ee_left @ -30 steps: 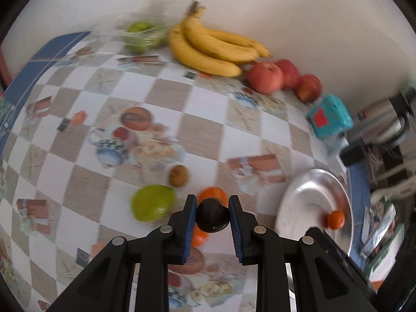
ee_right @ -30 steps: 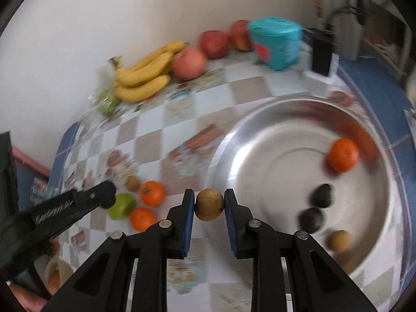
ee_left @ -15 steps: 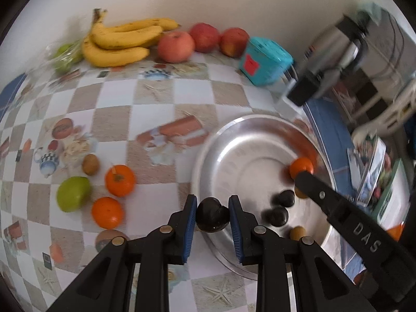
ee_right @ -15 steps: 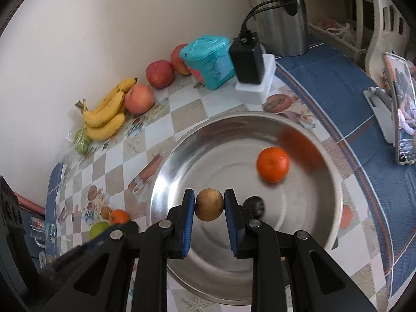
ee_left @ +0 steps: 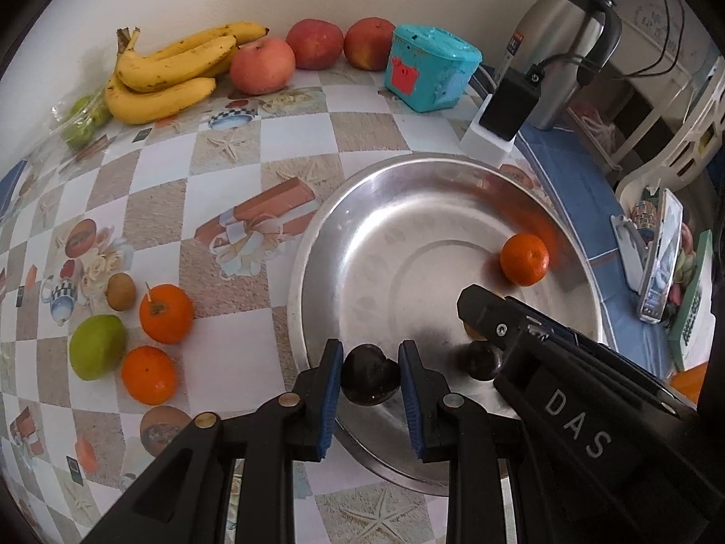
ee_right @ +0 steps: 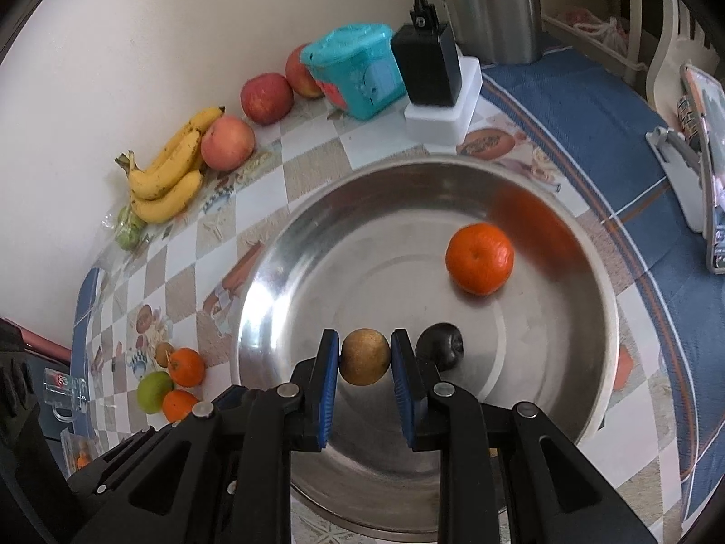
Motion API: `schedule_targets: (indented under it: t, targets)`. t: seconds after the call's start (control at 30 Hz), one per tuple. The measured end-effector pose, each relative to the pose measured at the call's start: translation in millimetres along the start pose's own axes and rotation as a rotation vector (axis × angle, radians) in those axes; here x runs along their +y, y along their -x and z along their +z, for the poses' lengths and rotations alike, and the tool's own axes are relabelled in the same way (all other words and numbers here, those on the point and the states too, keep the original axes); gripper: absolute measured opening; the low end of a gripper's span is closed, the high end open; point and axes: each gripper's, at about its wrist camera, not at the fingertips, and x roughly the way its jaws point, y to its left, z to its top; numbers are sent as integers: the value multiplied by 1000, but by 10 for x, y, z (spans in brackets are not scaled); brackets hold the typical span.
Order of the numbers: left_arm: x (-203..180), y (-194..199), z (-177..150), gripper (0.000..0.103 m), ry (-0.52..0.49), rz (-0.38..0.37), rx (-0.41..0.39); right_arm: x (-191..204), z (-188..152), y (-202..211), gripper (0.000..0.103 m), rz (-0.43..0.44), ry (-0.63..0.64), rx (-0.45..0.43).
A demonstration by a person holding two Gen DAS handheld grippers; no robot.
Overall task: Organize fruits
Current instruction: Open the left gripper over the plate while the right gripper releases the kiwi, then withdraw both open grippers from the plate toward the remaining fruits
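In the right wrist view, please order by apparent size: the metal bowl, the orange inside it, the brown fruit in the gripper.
1. metal bowl, clearly largest.
2. orange.
3. brown fruit, which looks smaller although it is nearer the camera.

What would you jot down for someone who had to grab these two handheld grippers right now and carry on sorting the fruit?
Left gripper: shut on a dark round fruit, over the near rim of the steel bowl.
Right gripper: shut on a small brown fruit, over the bowl's inside.
In the bowl already: one orange and a dark fruit; the right gripper hides part of the bowl in the left view.
Still on the table: two oranges, a green fruit, a small brown one.
Along the wall: bananas and three apples.
Next, probably: release both held fruits into the bowl, then fetch the loose ones.
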Motion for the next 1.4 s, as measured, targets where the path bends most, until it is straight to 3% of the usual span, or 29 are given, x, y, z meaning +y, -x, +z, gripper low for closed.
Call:
schedule_targets:
  t: [0.23, 0.33, 0.53, 0.73, 1.13, 1.4]
  targets:
    - [2, -36, -7, 31, 1, 3, 11, -30, -12, -31, 25, -13, -14, 18]
    - [14, -26, 0, 45, 8, 1, 14, -28, -5, -17, 25, -21, -16, 20]
    - [22, 33, 7, 46, 14, -5, 1, 17, 27, 46, 34, -27, -4, 2]
    - [78, 133, 45, 48, 33, -11, -24, 35, 69, 191, 35, -25, 3, -40]
    - [635, 244, 101, 57, 236, 56, -52, 27, 70, 192, 35, -44, 0, -32]
    - [1037, 392, 95, 61, 361, 93, -91, 224, 4, 116, 35, -39, 56, 0]
